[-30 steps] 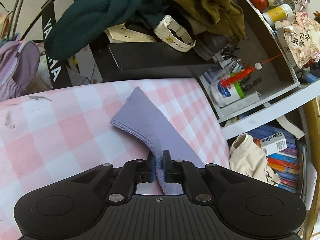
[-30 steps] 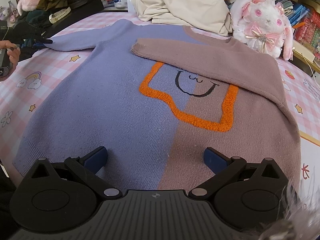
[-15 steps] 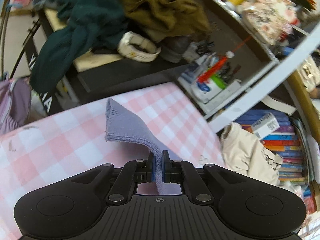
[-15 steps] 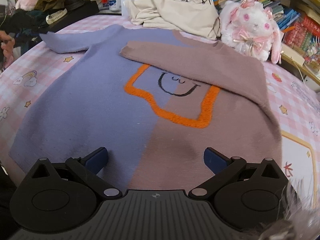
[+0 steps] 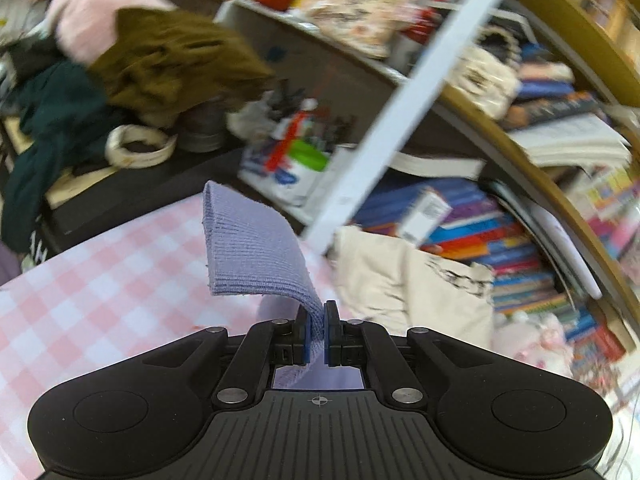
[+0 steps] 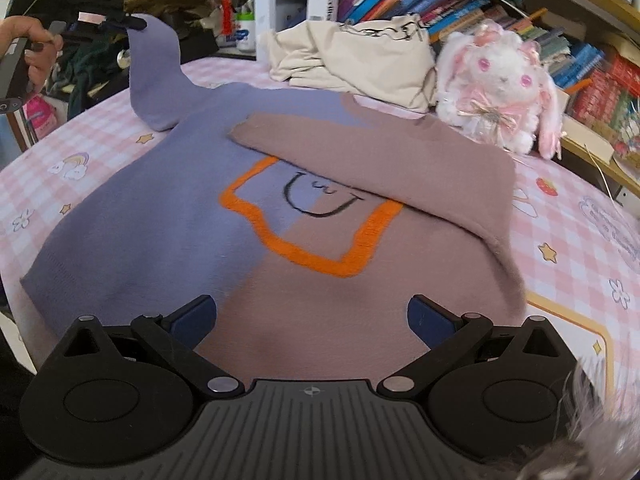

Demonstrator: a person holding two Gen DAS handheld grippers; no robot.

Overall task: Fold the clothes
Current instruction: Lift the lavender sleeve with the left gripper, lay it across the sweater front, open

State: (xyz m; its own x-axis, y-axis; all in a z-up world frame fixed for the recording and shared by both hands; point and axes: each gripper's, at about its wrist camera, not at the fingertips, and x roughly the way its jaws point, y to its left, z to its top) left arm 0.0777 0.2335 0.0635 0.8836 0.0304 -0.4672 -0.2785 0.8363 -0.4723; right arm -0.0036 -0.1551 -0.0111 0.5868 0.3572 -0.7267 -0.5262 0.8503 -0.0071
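Plainly the sweater [image 6: 168,216] lies flat on the checked bed [image 6: 568,216], brown sleeve [image 6: 360,160] already folded across; the sleeve fold is in hand. Its purple sleeve [image 5: 256,256] hangs lifted, clenched in the left tool [image 5: 316,332], and probably wants carrying across the chest. The right tool [image 6: 312,316] hovers spread wide, empty, over the hem.

In the left wrist view, the shelves [image 5: 500,92] and the books [image 5: 516,248] are smeared by motion blur, so no spine can be read. The lilac sleeve [image 5: 256,256] is hidden below the left gripper [image 5: 316,332] body. In the right wrist view, the sweater [image 6: 168,240] hem is covered by the right gripper [image 6: 312,316] body, and the printed face is partly hidden under the folded brown sleeve [image 6: 380,160].
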